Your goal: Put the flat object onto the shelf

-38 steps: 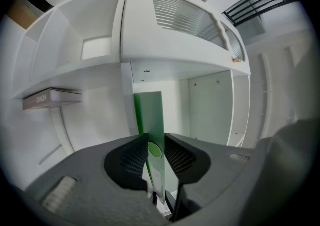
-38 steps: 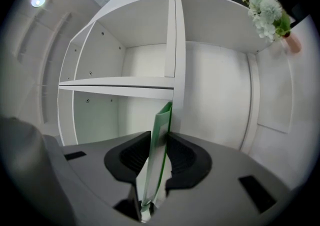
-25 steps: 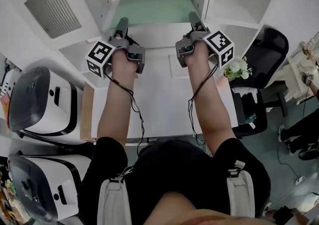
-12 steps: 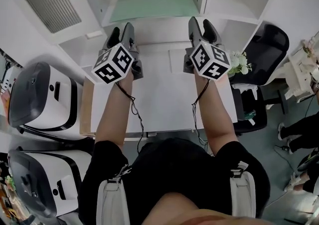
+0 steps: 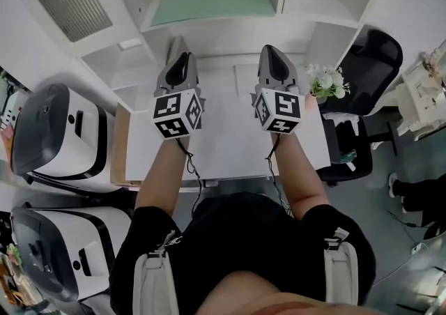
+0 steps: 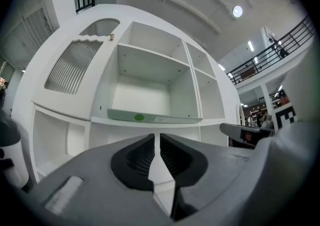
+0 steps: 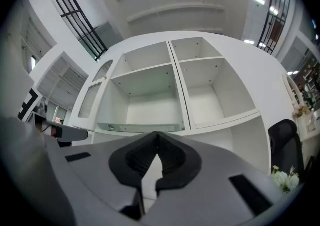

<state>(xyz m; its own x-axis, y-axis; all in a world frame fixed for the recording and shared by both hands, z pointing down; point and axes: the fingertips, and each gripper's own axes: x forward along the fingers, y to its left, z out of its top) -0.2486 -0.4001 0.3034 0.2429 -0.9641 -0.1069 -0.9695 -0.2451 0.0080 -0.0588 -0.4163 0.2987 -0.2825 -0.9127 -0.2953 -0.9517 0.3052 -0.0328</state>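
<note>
The flat pale-green board (image 5: 212, 0) lies on the white shelf (image 5: 209, 28), inside its middle compartment. It shows as a thin green edge in the left gripper view (image 6: 150, 117) and in the right gripper view (image 7: 140, 127). Both grippers are held back from the shelf, above the desk, pointing up at it. My left gripper (image 5: 180, 43) (image 6: 157, 137) is closing, with a thin slit left between its jaws and nothing in it. My right gripper (image 5: 271, 49) (image 7: 157, 135) is shut, its tips touching, and it is empty.
A white desk (image 5: 230, 139) lies under the forearms. A black chair (image 5: 369, 63) and a small pot of white flowers (image 5: 324, 83) stand at the right. Two white-and-black machines (image 5: 49, 139) sit at the left. A louvred cabinet door (image 5: 70, 0) is at the upper left.
Both grippers drew back from the shelf toward the body and tipped upward. Their jaws went from wide open to nearly shut. The green board stayed on the shelf.
</note>
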